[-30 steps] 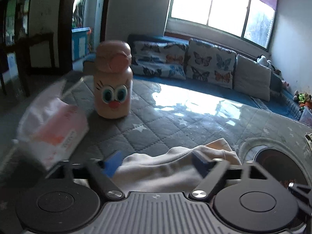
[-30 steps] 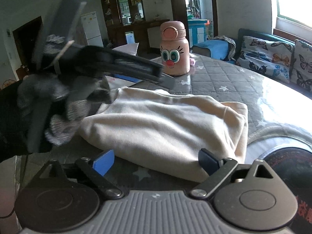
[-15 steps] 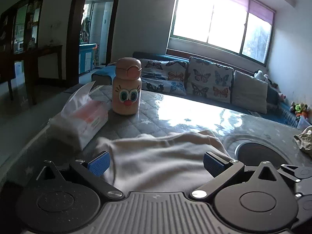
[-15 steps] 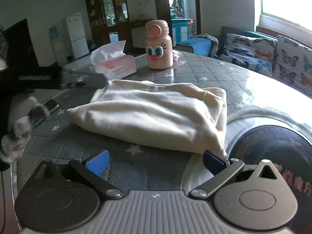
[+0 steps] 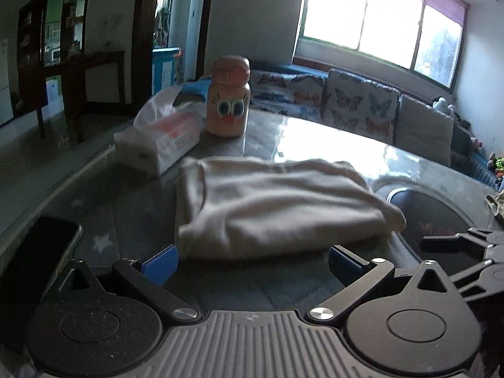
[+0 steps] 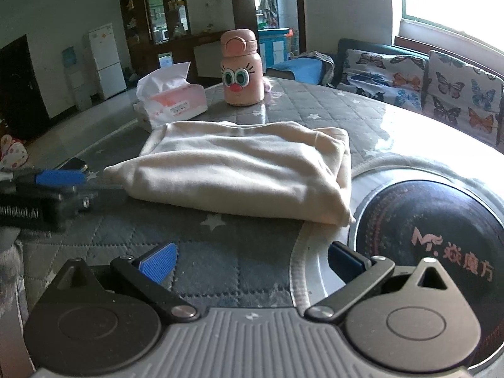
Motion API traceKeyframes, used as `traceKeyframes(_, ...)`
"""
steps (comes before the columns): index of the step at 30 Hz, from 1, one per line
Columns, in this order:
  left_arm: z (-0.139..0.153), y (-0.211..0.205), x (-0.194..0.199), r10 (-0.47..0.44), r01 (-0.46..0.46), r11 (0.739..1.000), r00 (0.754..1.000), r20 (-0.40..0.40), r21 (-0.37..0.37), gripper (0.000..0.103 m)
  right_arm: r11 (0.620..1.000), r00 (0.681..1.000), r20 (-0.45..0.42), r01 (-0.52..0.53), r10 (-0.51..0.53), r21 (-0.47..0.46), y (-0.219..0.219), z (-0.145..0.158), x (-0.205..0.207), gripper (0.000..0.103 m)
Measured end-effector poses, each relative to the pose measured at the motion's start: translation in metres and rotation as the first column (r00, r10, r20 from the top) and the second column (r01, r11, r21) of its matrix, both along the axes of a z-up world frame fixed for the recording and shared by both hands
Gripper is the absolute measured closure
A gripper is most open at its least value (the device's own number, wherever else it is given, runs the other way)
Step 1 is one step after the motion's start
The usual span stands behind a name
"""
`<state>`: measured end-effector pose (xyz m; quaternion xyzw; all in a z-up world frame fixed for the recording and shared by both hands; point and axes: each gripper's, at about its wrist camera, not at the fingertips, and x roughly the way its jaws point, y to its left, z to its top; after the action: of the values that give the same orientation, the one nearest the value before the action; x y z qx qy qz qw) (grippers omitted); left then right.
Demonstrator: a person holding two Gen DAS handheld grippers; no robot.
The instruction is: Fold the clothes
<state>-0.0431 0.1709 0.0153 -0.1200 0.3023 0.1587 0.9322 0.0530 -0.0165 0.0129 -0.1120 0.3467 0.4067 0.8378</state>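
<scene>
A cream garment (image 5: 271,201) (image 6: 239,173) lies folded into a thick rectangle on the grey quilted table cover (image 6: 220,271). My left gripper (image 5: 252,263) is open just short of the garment's near edge, nothing between its blue pads. My right gripper (image 6: 252,261) is open too, a little back from the fold, above the cover and the rim of a round dark hob (image 6: 431,236). In the right wrist view the left gripper (image 6: 60,178) shows at the left edge, beside the garment's left corner.
A pink cartoon-face bottle (image 6: 241,69) and a tissue box (image 6: 171,100) stand behind the garment. A dark phone (image 5: 37,252) lies at the table's left edge. A crumpled cloth (image 5: 496,204) sits far right. A sofa with butterfly cushions (image 5: 362,104) is beyond.
Both grippers have drawn back from the garment, which now lies free and folded. The left one pulled off the cloth it was over a second ago.
</scene>
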Motion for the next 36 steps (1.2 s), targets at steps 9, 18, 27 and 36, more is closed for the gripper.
traceKeyframes(9,-0.005,-0.011,-0.007,0.019,-0.019,1.0,0.999,-0.031,0.006,0.0,1.0,1.0,0.007,0.018,-0.018,-0.015,-0.007,-0.001,-0.007,0.0)
traceKeyframes(18,-0.009,-0.02,-0.011,0.026,-0.025,1.0,0.998,-0.056,0.008,0.0,0.999,0.999,-0.004,0.032,-0.032,-0.032,-0.013,-0.008,-0.011,0.0)
traceKeyframes(27,-0.011,-0.024,-0.011,0.031,-0.03,0.999,0.997,-0.067,0.02,0.0,0.999,0.999,-0.012,0.038,-0.038,-0.039,-0.016,-0.012,-0.014,0.0)
traceKeyframes(36,-0.013,-0.028,-0.011,0.033,-0.032,0.999,0.997,-0.075,0.019,0.0,0.999,0.999,-0.015,0.037,-0.038,-0.039,-0.019,-0.012,-0.017,0.0)
